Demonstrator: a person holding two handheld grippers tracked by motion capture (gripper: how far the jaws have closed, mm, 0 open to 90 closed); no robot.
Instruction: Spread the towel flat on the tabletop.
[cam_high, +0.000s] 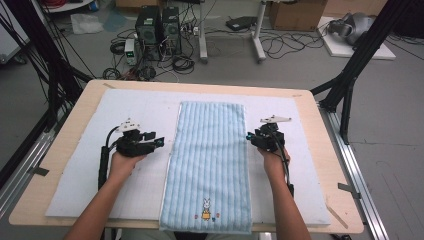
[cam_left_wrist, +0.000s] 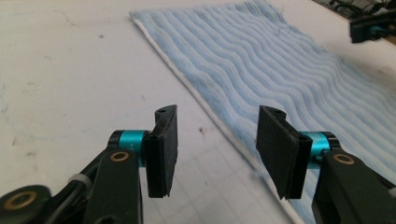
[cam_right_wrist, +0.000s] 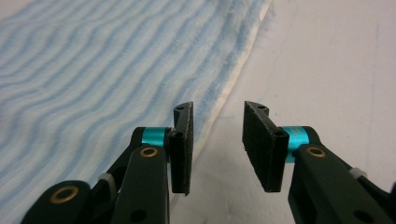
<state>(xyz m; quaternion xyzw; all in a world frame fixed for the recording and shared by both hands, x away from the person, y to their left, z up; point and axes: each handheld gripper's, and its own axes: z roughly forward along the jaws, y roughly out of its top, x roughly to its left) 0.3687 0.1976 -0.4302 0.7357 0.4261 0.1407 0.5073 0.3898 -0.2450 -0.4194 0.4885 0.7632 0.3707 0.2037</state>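
On the tabletop (cam_high: 320, 150), the left hand-held gripper (cam_high: 159, 141) sits just off the left long edge of the light blue striped towel (cam_high: 210, 165), jaws apart with nothing between them. The towel lies flat down the middle, reaching the near edge. The right hand-held gripper (cam_high: 249, 136), jaws parted and empty, is at its right edge. The high view shows an embroidered rabbit (cam_high: 206, 209); the gripper views show the white hem (cam_left_wrist: 219, 128).
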